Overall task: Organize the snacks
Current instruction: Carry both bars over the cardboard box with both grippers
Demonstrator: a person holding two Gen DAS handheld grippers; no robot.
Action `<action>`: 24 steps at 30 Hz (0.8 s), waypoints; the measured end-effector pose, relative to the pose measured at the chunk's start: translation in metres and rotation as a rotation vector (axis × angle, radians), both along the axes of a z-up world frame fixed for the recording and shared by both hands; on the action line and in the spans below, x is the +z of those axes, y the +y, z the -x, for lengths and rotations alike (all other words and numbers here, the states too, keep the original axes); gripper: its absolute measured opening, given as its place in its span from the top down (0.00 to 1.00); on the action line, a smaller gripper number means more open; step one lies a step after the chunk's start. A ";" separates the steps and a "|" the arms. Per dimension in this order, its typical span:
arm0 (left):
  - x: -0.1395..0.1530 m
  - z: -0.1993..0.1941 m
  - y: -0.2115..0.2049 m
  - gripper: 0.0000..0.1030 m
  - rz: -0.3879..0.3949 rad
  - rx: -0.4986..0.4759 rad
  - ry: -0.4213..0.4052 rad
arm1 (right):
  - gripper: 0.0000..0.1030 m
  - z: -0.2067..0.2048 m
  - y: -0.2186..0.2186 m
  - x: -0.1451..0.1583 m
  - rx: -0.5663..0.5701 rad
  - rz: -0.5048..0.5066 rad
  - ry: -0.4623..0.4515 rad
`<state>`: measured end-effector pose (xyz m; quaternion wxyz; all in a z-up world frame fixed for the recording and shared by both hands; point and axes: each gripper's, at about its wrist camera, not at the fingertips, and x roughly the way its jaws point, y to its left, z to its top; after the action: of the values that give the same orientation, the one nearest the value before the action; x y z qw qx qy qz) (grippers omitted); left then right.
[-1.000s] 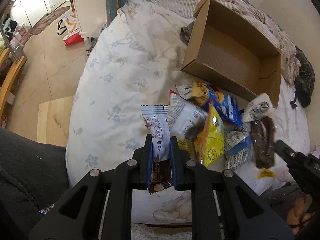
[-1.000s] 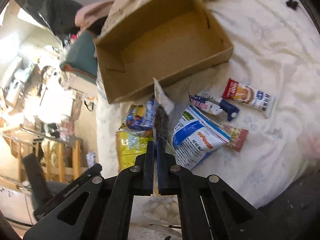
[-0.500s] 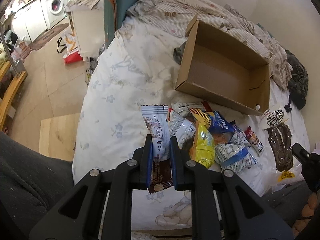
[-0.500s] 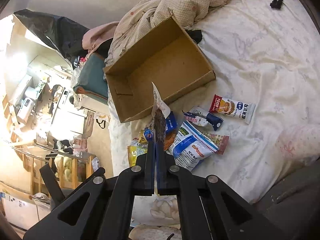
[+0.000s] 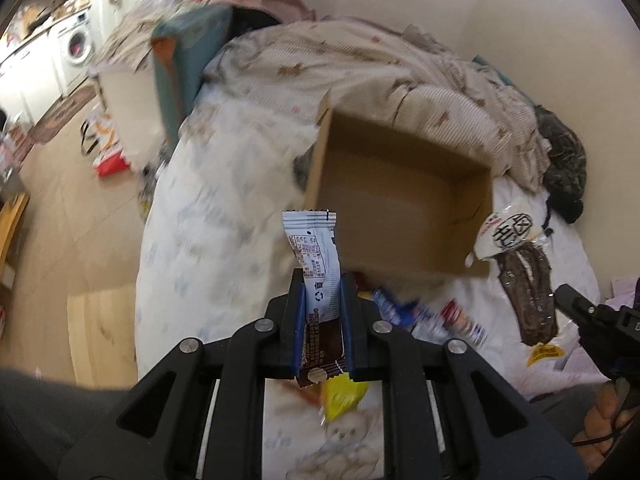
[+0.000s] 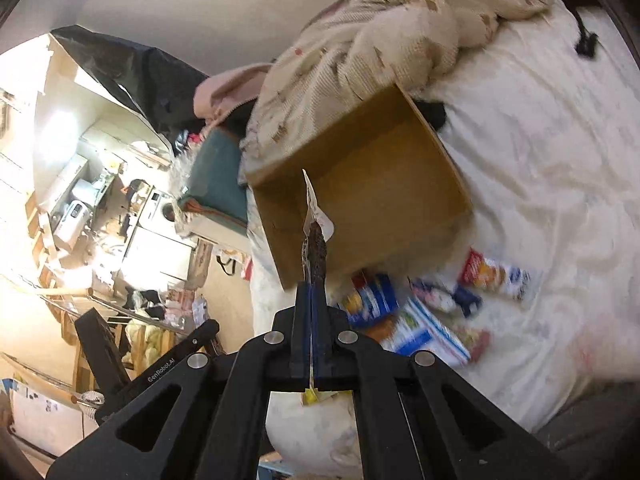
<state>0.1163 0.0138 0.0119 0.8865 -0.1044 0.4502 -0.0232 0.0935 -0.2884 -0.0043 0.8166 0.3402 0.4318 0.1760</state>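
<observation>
My left gripper [image 5: 322, 280] is shut on a white and brown snack bar [image 5: 316, 264], held upright above the bed. Beyond it stands an open cardboard box [image 5: 400, 192], its inside bare as far as I can see. At the right of the left wrist view, my right gripper [image 5: 560, 294] holds a clear packet of dark dried snack [image 5: 528, 288]. In the right wrist view that gripper [image 6: 311, 288] is shut on the same packet [image 6: 316, 240], seen edge-on in front of the box [image 6: 380, 184]. Several loose snack packets [image 6: 424, 312] lie on the bedsheet below.
A rumpled beige quilt [image 5: 360, 64] is heaped behind the box, dark clothing [image 5: 564, 160] at the far right. A teal cushion [image 5: 192, 48] stands at the bed's head. The floor [image 5: 72, 208] with a red bag lies left of the bed.
Both grippers have risen with their packets, and the views have tipped up toward the box and quilt. The snack pile has slid down toward the frames' lower part.
</observation>
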 end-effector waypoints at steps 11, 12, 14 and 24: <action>0.020 -0.082 -0.041 0.88 -0.050 -0.101 -0.032 | 1.00 -0.078 -0.001 0.006 0.002 0.006 -0.033; 0.018 -0.085 -0.044 0.88 -0.050 -0.105 -0.029 | 1.00 -0.084 -0.001 0.003 0.002 0.011 -0.030; 0.010 -0.098 -0.051 0.88 -0.059 -0.121 -0.018 | 1.00 -0.096 -0.002 -0.005 0.003 0.015 -0.019; -0.050 -0.133 -0.068 0.88 -0.063 -0.158 0.078 | 1.00 -0.144 0.005 -0.052 0.029 0.101 0.055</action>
<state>0.2497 -0.0543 -0.0381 0.8666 -0.0416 0.4916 -0.0747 0.2379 -0.2834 -0.0558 0.8179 0.2969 0.4675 0.1563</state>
